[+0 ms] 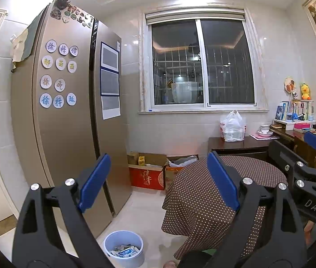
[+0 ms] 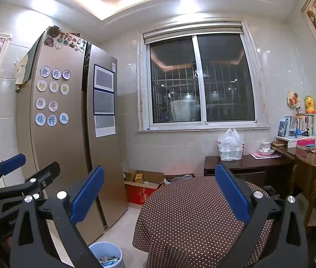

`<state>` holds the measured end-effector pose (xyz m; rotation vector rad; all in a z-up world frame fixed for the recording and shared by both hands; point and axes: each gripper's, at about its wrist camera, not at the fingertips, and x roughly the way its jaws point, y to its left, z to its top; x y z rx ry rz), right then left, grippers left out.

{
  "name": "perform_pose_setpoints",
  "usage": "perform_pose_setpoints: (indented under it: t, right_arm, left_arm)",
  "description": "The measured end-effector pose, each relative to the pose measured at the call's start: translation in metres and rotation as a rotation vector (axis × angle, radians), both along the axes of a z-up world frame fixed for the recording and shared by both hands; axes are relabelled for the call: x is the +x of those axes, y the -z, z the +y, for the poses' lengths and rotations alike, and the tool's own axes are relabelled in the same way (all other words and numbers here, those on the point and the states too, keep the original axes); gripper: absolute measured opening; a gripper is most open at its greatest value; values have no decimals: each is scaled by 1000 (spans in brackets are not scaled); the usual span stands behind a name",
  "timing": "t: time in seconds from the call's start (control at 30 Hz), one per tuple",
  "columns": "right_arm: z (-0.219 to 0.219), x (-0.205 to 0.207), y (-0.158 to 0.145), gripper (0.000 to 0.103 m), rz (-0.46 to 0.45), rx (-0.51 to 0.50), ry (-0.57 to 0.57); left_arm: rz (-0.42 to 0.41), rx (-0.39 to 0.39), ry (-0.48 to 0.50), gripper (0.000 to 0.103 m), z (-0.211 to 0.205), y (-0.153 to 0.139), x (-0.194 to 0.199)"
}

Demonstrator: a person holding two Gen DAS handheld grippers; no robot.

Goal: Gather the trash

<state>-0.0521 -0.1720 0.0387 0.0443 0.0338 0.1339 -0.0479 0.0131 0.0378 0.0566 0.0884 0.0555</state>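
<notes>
Both grippers, left [image 1: 159,182] and right [image 2: 159,194], gape wide, holding nothing. Below the left one's left finger [image 1: 94,182], a pale-blue round plastic bin [image 1: 124,248] holds wrappers [image 1: 125,251], beside the brown polka-dot table [image 1: 220,192].

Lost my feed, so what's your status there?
Left hand-held gripper open, empty. Right hand-held gripper open, empty. Pale blue round plastic bin holds wrappers. Nothing blocking.

Home dining room: fridge [image 1: 68,111], clothed table [image 1: 220,192].
</notes>
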Motion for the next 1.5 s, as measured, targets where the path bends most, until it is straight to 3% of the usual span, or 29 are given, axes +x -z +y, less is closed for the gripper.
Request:
perform_pose_setpoints:
  t: [1.5]
  right_arm:
    - [8, 1, 0, 98, 10, 9, -29]
  left_arm:
    - [3, 1, -10, 87, -1, -1, -2]
